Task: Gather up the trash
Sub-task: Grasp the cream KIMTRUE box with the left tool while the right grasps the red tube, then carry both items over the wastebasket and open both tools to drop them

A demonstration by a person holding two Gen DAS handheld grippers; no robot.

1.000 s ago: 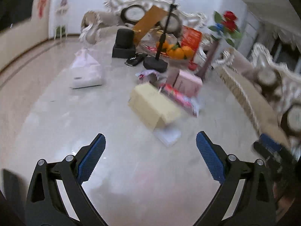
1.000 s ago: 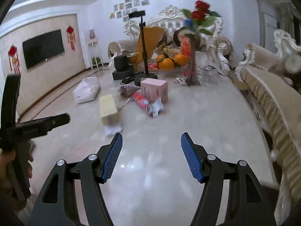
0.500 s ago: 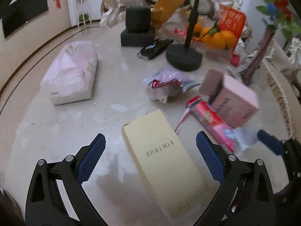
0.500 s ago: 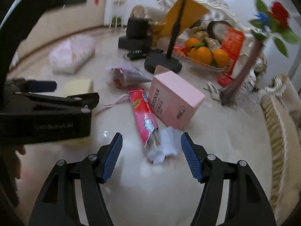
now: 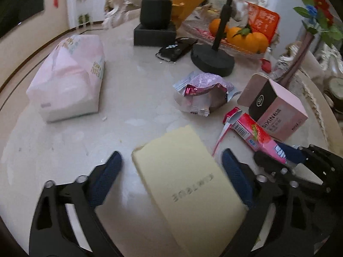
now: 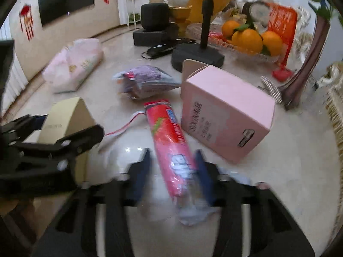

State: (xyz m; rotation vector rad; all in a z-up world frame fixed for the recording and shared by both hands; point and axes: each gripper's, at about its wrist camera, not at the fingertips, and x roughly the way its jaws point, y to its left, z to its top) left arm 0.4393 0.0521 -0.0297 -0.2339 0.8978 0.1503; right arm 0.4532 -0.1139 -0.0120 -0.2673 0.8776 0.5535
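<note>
Yellow box [image 5: 188, 184] lies between our left gripper [image 5: 171, 177] jaws — wide open, nothing gripped; the right gripper [image 6: 173, 171] straddles the red wrapper [image 6: 169, 141], narrowed but blurred — grip unclear.

I see a glossy, pale marble desk [image 6: 289, 171] with daylight glare on its surface. The beige wall [image 6: 70, 32] carries a black flat television [image 6: 66, 0] flanked by red hanging knot ornaments [image 6: 26, 21]. A small white side stand [image 6: 133, 6] with a vase stands by the white far wall. Ornate cream carved sofas [image 5: 120, 2] line the back and right. The floor [image 5: 12, 68] is polished beige with a dark border line.
</note>
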